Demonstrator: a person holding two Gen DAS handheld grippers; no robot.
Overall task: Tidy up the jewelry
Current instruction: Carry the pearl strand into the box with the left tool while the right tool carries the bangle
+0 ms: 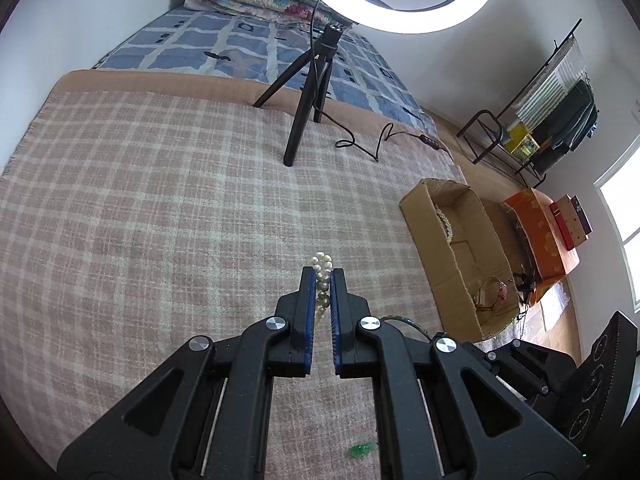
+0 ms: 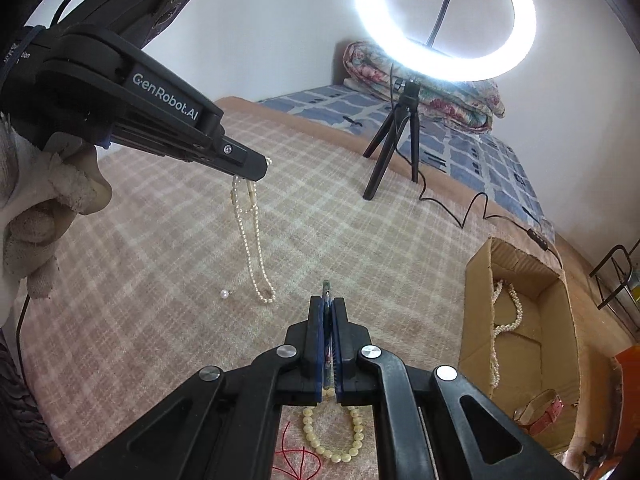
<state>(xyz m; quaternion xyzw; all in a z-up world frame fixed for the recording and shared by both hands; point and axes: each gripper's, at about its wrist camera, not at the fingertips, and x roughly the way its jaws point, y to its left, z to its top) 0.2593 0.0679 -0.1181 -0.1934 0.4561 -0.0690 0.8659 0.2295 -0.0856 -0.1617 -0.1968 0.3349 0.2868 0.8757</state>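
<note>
The words "GenRobot.AI" are printed in white on the side of the left hand-held gripper (image 2: 256, 170), as seen from the right wrist view. Its jaws are closed on a pearl necklace (image 2: 252, 240), which is held clear of the plaid blanket (image 1: 140, 220) on the bed; the strand hangs down in loops, with its lowest loop at the blanket. In the left wrist view the pearls (image 1: 322, 280) are seen pinched between the blue pads.

The right hand-held gripper (image 2: 328, 304) is nearly closed on a thin dark ring-shaped piece, too small to be identified. A cream bead bracelet (image 2: 332, 436) and a red cord (image 2: 296, 456) are seen on the blanket beneath it. A single loose pearl (image 2: 225, 293) lies just beside the hanging strand.

A cardboard box (image 2: 478, 320) is placed to the right, holding another pearl necklace (image 2: 508, 320) and a pink watch (image 2: 540, 410). A ring light (image 2: 446, 20) on a black tripod (image 2: 394, 148) stands on the bed behind, its cable (image 2: 472, 208) trailing across the blanket towards the box. A folded floral quilt (image 2: 452, 104) is stacked at the wall.
</note>
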